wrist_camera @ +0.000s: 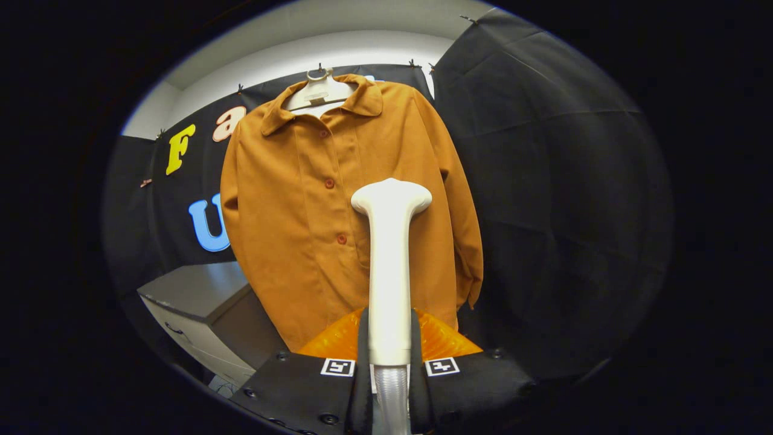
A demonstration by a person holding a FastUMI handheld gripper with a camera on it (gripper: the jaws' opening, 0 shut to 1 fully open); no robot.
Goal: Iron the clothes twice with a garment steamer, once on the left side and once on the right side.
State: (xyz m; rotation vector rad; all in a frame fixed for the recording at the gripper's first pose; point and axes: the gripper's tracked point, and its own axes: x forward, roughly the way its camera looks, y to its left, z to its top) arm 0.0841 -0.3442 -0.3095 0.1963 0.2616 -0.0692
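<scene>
An orange-brown button-up shirt (302, 211) hangs on a white hanger (319, 90) against the booth's black wall. My gripper (389, 338) is shut on the white handle of a garment steamer (390, 254), which rises upright between the fingers. The steamer's wide head (391, 196) sits in front of the shirt's right half, just right of the button row, at about mid-height. I cannot tell if the head touches the cloth. A ribbed grey hose (391, 393) leaves the handle's lower end between the fingers.
A grey cabinet with a drawer handle (193, 302) stands low to the left of the shirt. Black cloth (543, 211) hangs to the right of the shirt. A white wall (338, 51) shows above the cloth.
</scene>
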